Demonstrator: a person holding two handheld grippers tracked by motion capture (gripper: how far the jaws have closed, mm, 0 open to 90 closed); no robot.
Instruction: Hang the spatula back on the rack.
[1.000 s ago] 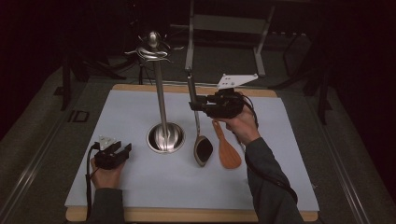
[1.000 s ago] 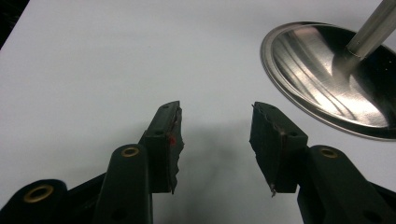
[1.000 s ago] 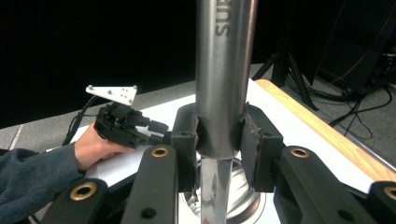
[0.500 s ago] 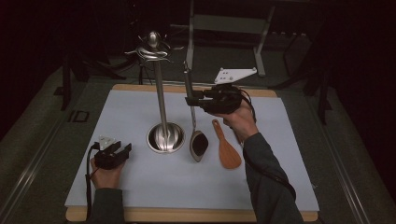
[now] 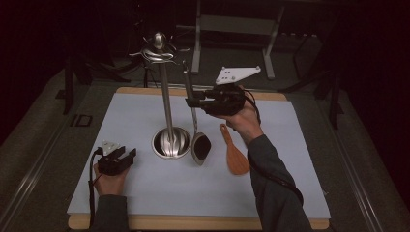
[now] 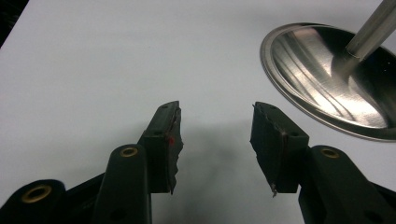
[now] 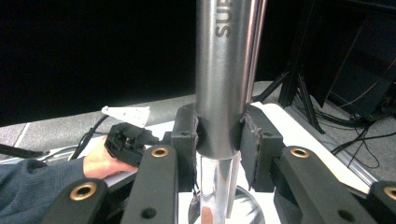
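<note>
My right gripper [image 5: 192,102] clamps the ladle [image 5: 196,126] handle, held upright just right of the stand [image 5: 167,104]; its hooks sit up-left of the handle's tip.

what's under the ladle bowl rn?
The ladle, clamped by the right gripper, hangs with its bowl over the blue mat, beside the stand's base. Whether the bowl touches the mat can't be told.

Open mat [image 5: 145,121] lies left of the utensil stand [image 5: 167,116]; to its right, a hanging ladle [image 5: 196,116] and wooden spatula [image 5: 234,152] crowd the passage.
</note>
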